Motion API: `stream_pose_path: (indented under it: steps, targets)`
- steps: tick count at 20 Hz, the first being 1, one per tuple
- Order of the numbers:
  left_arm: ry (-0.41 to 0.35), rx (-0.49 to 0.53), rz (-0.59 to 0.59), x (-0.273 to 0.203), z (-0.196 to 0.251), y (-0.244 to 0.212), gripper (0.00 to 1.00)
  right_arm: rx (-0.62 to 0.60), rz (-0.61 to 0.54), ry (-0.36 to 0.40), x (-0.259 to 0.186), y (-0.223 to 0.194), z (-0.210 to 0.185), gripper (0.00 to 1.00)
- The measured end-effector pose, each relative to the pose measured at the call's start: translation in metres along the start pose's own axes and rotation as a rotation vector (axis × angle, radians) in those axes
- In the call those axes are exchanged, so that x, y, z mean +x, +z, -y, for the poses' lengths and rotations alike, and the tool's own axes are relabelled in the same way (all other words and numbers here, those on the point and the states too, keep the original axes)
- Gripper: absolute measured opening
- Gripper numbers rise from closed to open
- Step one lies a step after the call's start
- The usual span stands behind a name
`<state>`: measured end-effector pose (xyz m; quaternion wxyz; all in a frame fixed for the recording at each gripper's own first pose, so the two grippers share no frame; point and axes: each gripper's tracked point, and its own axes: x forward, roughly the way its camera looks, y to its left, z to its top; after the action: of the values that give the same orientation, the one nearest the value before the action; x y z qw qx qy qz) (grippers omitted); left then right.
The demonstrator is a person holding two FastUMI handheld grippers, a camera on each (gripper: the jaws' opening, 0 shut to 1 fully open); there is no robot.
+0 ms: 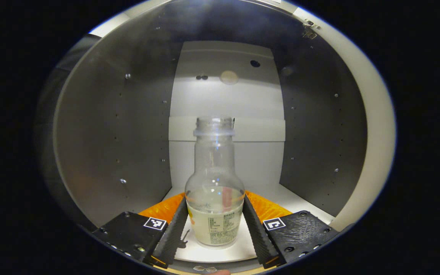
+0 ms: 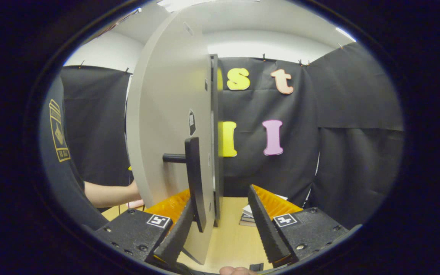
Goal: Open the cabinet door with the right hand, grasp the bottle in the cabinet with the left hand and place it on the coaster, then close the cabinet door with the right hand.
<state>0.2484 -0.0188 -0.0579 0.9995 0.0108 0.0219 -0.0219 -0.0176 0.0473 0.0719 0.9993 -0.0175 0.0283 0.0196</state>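
left gripper view: left gripper inside cabinet, fingers clamped on bottle standing on the cabinet floor | right gripper view: right gripper fingers apart, door handle between them, cabinet door open above counter

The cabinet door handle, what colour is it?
Black. The handle sticks out from the pale grey cabinet door, best seen in the right gripper view.

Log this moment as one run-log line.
door: open | right tool: open, straddling handle | left tool: closed on bottle inside cabinet | bottle: upright, uncapped
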Motion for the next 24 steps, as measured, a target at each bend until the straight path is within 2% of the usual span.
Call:
stream_pose_path:
  steps: [4, 7, 8, 11, 12, 13, 18, 21, 24]
  targets:
    - [-0.046, 0.037, 0.041, -0.023, 0.009, 0.010, 0.74, 0.036, 0.033, 0.062, 0.005, -0.002, -0.001, 0.88]
    - [-0.036, 0.051, 0.040, -0.041, 0.009, 0.017, 0.75, 0.028, 0.046, 0.089, 0.006, -0.002, 0.000, 0.88]
    - [-0.031, 0.046, 0.057, -0.047, 0.009, 0.024, 0.71, 0.037, 0.049, 0.091, 0.006, -0.002, 0.003, 0.88]
    - [-0.008, 0.074, 0.044, -0.069, 0.006, 0.025, 0.71, 0.066, 0.037, 0.093, 0.007, -0.011, 0.009, 0.89]
    - [0.009, 0.084, 0.030, -0.080, 0.002, 0.022, 0.71, 0.060, 0.052, 0.093, 0.005, -0.011, 0.012, 0.96]
    - [0.026, 0.091, 0.012, -0.093, -0.003, 0.018, 0.67, 0.058, 0.071, 0.090, 0.005, -0.008, 0.012, 1.00]
    - [0.116, 0.103, -0.044, -0.162, -0.038, -0.004, 0.67, 0.062, 0.105, 0.126, 0.007, -0.018, 0.012, 1.00]
    - [0.140, 0.143, -0.071, -0.199, -0.061, -0.020, 0.67, 0.119, 0.123, 0.088, 0.007, -0.023, 0.014, 1.00]
    - [0.132, 0.114, -0.078, -0.239, -0.079, -0.044, 0.66, 0.197, 0.125, 0.014, 0.004, -0.028, 0.016, 1.00]
